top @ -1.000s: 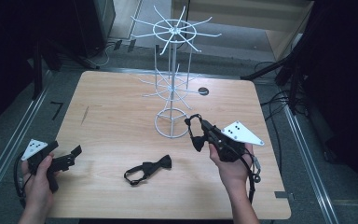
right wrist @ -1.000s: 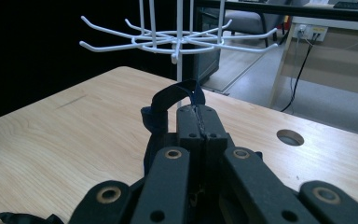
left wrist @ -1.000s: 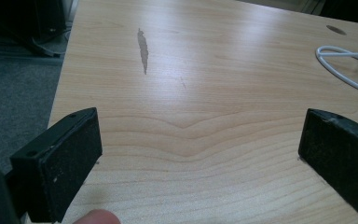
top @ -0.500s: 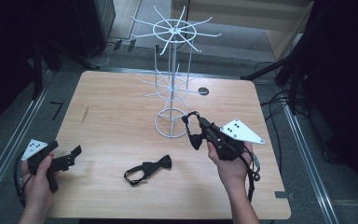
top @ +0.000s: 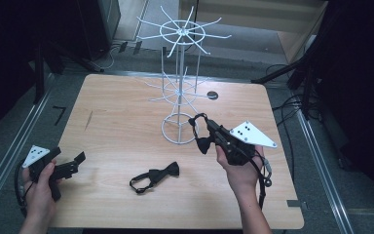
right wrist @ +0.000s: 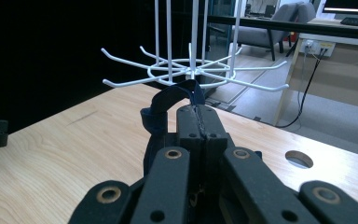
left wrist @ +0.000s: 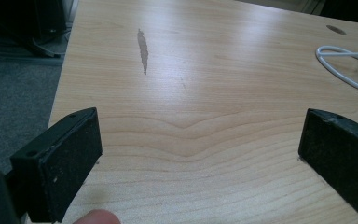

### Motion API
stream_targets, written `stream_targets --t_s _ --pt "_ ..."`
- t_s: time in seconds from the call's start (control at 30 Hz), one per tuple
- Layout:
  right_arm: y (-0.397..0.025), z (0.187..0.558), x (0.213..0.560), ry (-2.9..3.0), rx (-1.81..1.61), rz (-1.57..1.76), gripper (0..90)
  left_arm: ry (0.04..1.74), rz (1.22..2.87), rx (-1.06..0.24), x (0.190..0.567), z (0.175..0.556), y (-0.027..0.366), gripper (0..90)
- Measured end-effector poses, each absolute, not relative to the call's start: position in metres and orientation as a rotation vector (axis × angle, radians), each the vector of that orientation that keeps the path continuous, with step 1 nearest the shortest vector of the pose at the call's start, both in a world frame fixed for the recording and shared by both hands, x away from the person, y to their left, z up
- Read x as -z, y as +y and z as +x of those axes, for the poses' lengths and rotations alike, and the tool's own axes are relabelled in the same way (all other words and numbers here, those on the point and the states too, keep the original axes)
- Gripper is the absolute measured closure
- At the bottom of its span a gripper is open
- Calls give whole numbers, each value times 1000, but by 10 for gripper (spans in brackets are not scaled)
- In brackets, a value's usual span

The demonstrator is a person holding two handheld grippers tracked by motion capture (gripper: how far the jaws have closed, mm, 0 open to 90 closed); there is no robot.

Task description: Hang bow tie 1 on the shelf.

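Right gripper [top: 205, 132] has its jaws pinched together on the strap of a dark bow tie [top: 200, 139], loop standing upward, lifted just in front of the white wire rack [top: 179, 92]. Its lower hooks [right wrist: 121, 83] lie directly ahead and slightly above the loop. Left gripper [top: 75, 163], jaws apart, idles well off at the near-left corner.

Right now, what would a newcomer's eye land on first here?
The tall white wire rack at the table's far middle. Just beside its base ring, the right tongs are shut on a dark bow tie, raised off the table. A second bow tie lies flat near the front edge.
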State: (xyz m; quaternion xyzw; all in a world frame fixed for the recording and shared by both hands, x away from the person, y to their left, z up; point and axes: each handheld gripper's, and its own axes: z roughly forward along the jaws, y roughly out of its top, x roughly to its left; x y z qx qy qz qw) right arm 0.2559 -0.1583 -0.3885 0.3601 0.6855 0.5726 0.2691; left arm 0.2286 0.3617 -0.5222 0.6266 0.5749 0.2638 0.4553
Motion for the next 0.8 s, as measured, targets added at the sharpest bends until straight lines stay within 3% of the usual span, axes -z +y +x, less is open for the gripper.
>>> stream_targets --t_s 0.8 --pt "-153 278 391 1855 -1536 1016 900 1418 1545 -649 522 229 362 0"
